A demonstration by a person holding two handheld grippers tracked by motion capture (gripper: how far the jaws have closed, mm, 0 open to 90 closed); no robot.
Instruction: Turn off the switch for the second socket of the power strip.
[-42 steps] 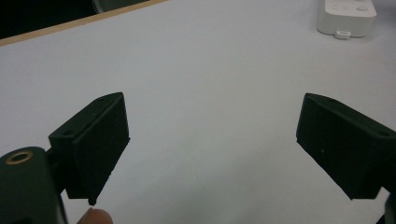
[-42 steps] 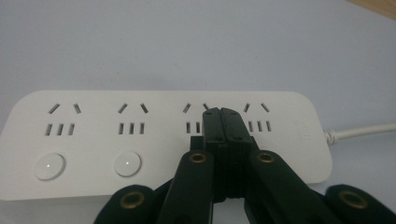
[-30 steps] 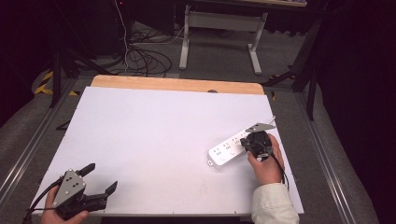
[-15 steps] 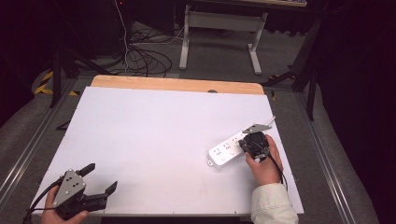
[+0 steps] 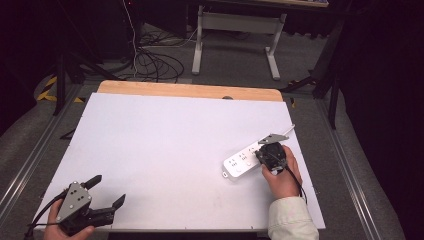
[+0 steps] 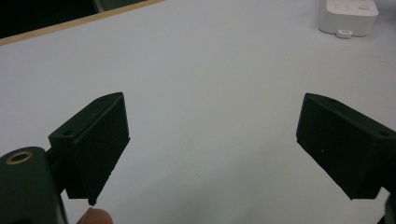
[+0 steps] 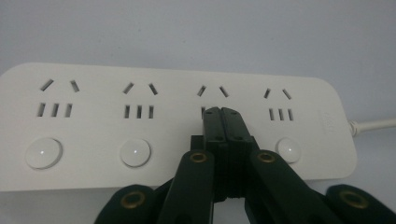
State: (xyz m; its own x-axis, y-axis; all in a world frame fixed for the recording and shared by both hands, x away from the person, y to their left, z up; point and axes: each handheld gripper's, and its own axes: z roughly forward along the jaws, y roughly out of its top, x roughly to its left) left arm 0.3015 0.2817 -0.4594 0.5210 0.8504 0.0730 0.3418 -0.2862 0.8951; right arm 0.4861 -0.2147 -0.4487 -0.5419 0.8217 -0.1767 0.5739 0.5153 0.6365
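Observation:
A white power strip [image 5: 239,163] with a row of sockets and round buttons lies on the white table top [image 5: 165,145], right of centre. My right gripper [image 5: 261,160] is held over the strip's right part, its jaws shut together with nothing between them. In the right gripper view the shut tips [image 7: 221,113] lie over the power strip [image 7: 135,126] at the third socket and hide that socket's button. Whether they press on it I cannot tell. My left gripper [image 5: 108,190] rests at the near left corner, open and empty [image 6: 212,140]. The power strip [image 6: 348,14] shows far off.
The strip's white cable [image 7: 373,124] runs off to the right, toward the table's right edge. A wooden strip [image 5: 190,90] borders the far side. Beyond it are floor cables [image 5: 150,62] and a desk frame [image 5: 235,30]. A hand [image 5: 282,177] grips the right gripper.

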